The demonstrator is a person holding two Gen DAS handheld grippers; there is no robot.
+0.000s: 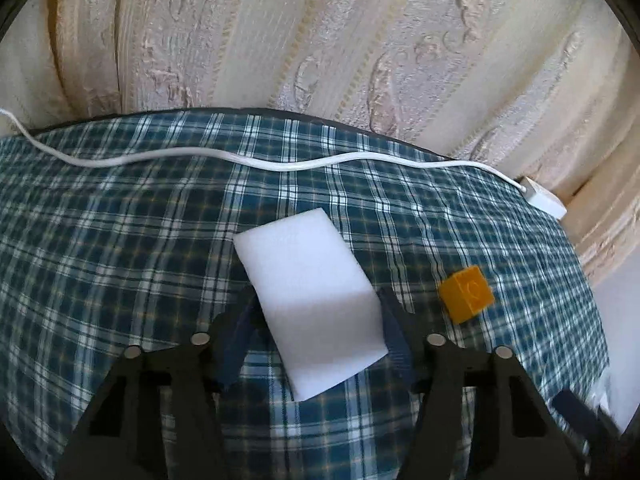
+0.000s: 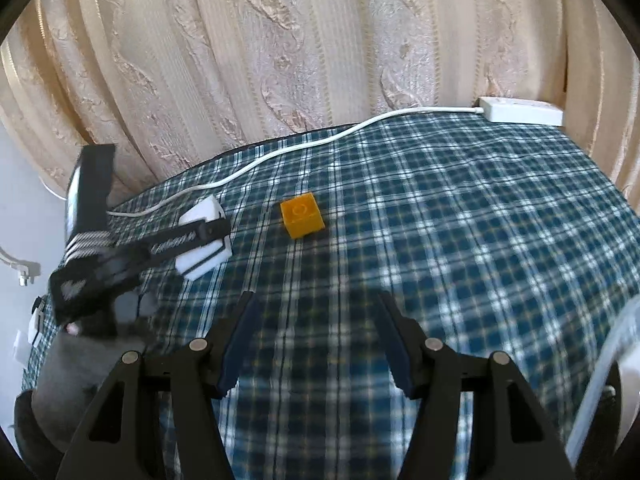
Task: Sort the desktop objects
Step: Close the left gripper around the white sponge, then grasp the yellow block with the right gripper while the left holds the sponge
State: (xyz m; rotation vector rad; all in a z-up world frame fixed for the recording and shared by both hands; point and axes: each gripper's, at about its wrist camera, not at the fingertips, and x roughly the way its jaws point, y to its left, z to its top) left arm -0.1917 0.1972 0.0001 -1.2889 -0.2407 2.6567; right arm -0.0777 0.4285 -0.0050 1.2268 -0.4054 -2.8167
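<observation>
A white foam block [image 1: 310,300] lies on the plaid tablecloth [image 1: 120,240]. My left gripper [image 1: 318,304] has its blue fingers on both sides of the block, touching it or nearly so. In the right wrist view the left gripper [image 2: 204,234] sits around the same white block [image 2: 202,236] at the left. A yellow toy brick [image 1: 466,294] sits to the block's right, also in the right wrist view [image 2: 302,216]. My right gripper [image 2: 316,308] is open and empty above the cloth, nearer than the brick.
A white cable [image 1: 280,162] runs along the table's far edge to a white power strip [image 2: 522,110] at the far right corner. A cream patterned curtain [image 2: 280,40] hangs behind the table. A pale object [image 2: 612,360] shows at the right edge.
</observation>
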